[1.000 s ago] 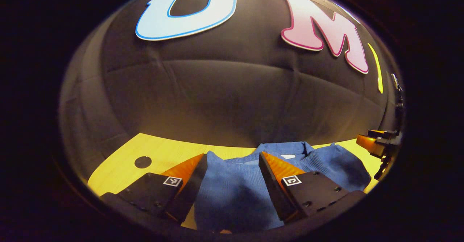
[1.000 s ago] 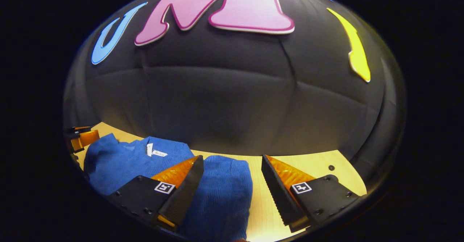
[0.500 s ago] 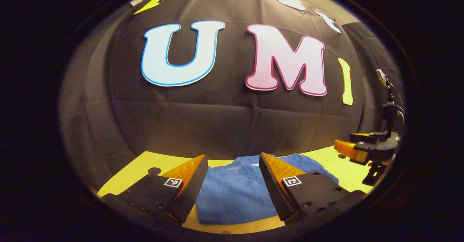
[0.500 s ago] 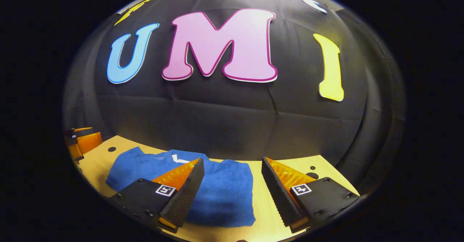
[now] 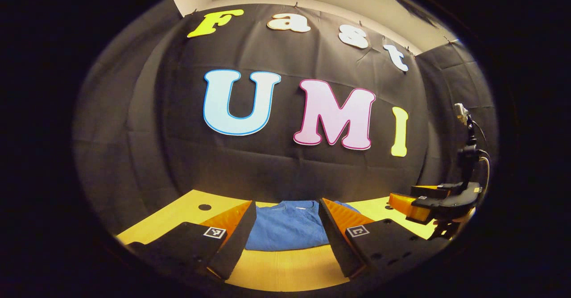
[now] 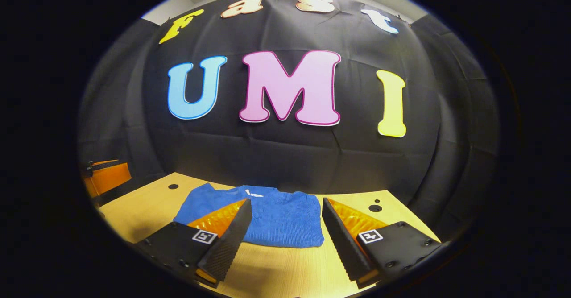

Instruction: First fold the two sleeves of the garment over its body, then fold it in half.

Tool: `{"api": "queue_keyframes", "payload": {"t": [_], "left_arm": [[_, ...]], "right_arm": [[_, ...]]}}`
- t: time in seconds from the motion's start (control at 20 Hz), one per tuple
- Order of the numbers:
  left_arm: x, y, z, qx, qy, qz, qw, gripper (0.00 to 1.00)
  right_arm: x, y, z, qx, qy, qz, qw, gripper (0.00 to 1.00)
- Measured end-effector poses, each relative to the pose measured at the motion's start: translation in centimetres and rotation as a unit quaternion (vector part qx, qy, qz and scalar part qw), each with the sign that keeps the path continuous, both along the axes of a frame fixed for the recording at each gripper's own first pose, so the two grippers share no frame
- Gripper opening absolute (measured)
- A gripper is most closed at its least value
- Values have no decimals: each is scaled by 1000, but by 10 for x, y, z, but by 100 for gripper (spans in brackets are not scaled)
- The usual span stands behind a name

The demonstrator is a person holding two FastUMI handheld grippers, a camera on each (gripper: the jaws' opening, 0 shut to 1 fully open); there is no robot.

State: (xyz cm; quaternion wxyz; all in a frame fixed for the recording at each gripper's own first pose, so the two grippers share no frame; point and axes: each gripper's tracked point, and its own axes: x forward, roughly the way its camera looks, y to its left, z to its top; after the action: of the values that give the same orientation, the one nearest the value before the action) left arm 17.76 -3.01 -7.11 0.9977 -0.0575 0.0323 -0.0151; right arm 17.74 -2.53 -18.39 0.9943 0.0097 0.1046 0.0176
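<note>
Garment (image 6: 272, 220): blue knit, lying flat on the table (image 6: 142, 209) as a compact, roughly square bundle, at about 6 o'clock in the right gripper view, just beyond the fingers. In the left gripper view it sits at 6 o'clock too (image 5: 285, 229), seen between the fingers. No loose sleeve sticks out on any side; the near edge looks thick and straight. Judgement: sleeves are in and the half fold looks done, so the task is at or near its end, with nothing obvious left but pulling clear.

Writing: a small white tag (image 6: 255, 193) at the neckline, far edge of the garment, too small to read. Square black-and-white marker on each finger, no text.

Left gripper (image 5: 287, 237): fingers wide apart, holding nothing, raised off the cloth. Right gripper (image 6: 285, 240): fingers wide apart, empty, clear of the cloth; it also appears at 3 o'clock in the left gripper view (image 5: 412, 205), over the table's right side.
</note>
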Motion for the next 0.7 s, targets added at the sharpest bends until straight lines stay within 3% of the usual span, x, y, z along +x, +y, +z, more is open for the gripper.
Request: {"api": "queue_keyframes", "payload": {"t": [0.15, 0.3, 0.35, 0.4, 0.55, 0.65, 0.7], "left_arm": [[-58, -11, 9, -25, 1, 3, 1000, 80], [-102, -27, 8, -31, 27, -21, 999, 80], [-115, -26, 7, -29, 39, -17, 999, 80], [-126, -23, 7, -25, 49, -8, 998, 81], [-156, -4, 19, -15, 59, 37, 997, 80], [-171, 3, 36, -27, 50, 58, 997, 80], [-178, 1, 46, -31, 46, 59, 997, 80]], "right_arm": [[-50, 3, 0, 7, 38, 20, 999, 96], [-102, -12, -14, -12, 111, 53, 992, 99], [-115, -17, -13, -16, 126, 54, 990, 94], [-126, -21, -7, -19, 129, 57, 990, 99], [-163, -24, 20, -20, 125, 61, 990, 99], [-181, -8, 37, -2, 118, 72, 990, 99], [-189, 1, 49, 6, 111, 79, 991, 94]]}}
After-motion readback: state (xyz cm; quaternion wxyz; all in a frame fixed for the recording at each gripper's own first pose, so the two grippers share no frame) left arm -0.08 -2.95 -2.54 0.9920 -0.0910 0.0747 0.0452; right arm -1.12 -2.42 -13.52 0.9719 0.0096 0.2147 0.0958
